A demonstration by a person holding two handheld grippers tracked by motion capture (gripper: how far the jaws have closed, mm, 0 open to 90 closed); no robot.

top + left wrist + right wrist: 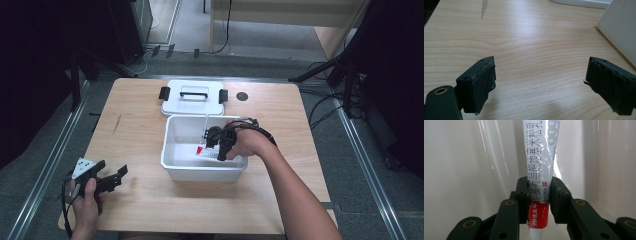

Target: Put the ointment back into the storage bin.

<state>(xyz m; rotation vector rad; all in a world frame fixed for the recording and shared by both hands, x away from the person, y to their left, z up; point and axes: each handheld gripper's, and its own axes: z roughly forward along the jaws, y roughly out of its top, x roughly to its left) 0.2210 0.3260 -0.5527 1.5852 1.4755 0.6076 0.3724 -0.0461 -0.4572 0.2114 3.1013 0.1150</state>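
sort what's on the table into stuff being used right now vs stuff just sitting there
In use:
- right gripper, shut on the ointment tube
- white bin, where the tube is held

Lying about:
- white lid behind the bin
- left gripper, open over bare table

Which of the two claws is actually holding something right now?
The right claw, down inside the white bin, is shut on the red-and-white tube. The left claw stands wide open over bare table.

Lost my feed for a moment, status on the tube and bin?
Right hand-held gripper shut on ointment tube, inside white bin. Left hand-held gripper open, idle over table. Nothing in the way.
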